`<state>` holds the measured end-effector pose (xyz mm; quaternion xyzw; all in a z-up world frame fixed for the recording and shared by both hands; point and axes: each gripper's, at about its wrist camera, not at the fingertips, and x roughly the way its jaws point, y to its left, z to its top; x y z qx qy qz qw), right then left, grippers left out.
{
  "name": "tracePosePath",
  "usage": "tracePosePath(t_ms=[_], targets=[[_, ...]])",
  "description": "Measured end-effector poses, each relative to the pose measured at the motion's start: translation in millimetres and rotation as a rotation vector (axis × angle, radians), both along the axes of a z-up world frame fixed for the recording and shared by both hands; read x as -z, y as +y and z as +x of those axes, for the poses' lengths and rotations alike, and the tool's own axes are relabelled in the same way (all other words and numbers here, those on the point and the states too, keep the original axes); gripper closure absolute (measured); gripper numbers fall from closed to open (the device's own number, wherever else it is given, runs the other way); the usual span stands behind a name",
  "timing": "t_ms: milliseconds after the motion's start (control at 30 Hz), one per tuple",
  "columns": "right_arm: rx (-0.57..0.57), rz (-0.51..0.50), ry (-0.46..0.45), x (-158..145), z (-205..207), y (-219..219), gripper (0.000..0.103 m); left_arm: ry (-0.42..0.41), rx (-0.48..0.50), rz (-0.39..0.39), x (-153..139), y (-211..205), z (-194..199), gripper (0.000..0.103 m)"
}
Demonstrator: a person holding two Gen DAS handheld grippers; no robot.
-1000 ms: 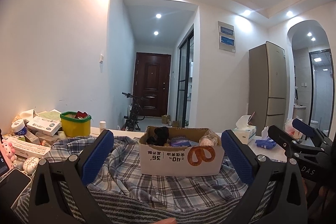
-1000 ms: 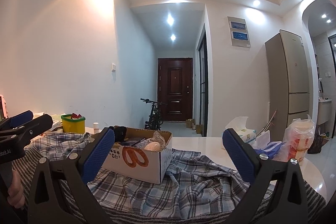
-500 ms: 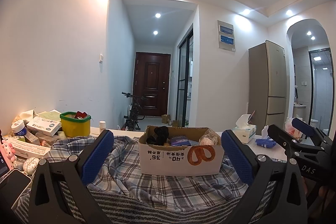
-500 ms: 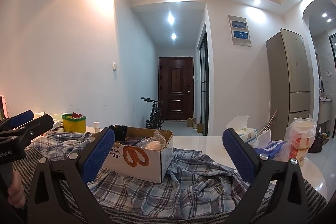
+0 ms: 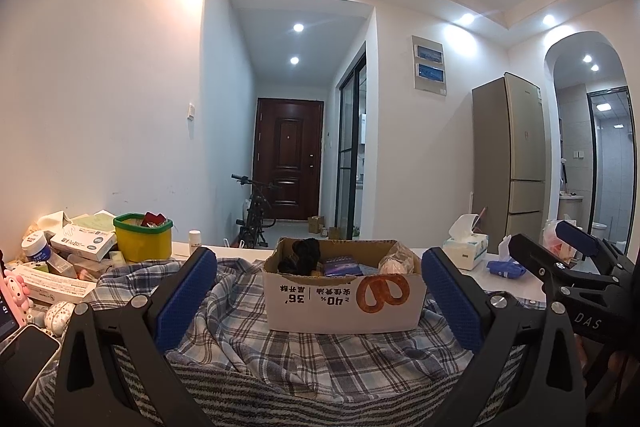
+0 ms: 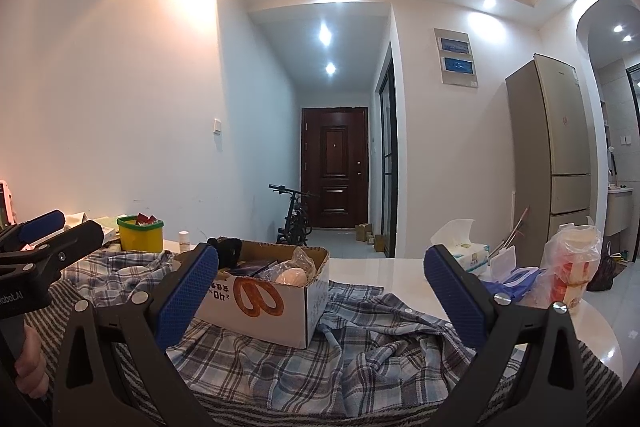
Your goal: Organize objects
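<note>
A cardboard box (image 5: pixel 344 301) with a pretzel print sits on a blue plaid shirt (image 5: pixel 288 355) on the white table; it holds a black item, a dark blue packet and a clear bag. It also shows in the right wrist view (image 6: pixel 268 303). My left gripper (image 5: pixel 318 301) is open and empty, its blue pads on either side of the box from this side, held back from it. My right gripper (image 6: pixel 320 301) is open and empty, to the right of the box over the shirt (image 6: pixel 360 359).
At the left are a yellow tub with a green rim (image 5: pixel 143 237), medicine boxes (image 5: pixel 82 239), a phone (image 5: pixel 28 351) and a small white bottle (image 5: pixel 194 239). At the right are a tissue box (image 5: pixel 466 247), a blue packet (image 5: pixel 506 269) and a bagged cup (image 6: pixel 570 267).
</note>
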<state>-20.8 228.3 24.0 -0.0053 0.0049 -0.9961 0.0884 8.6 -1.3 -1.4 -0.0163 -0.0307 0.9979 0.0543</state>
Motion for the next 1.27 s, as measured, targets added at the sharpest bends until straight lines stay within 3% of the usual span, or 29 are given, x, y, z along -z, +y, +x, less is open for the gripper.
tracePosePath(t_ms=[1267], targets=[[0.002, -0.005, -0.002, -1.5, 1.3, 0.1, 0.0, 0.0, 0.001, -0.004, 2.6, -0.6, -0.6, 0.0]])
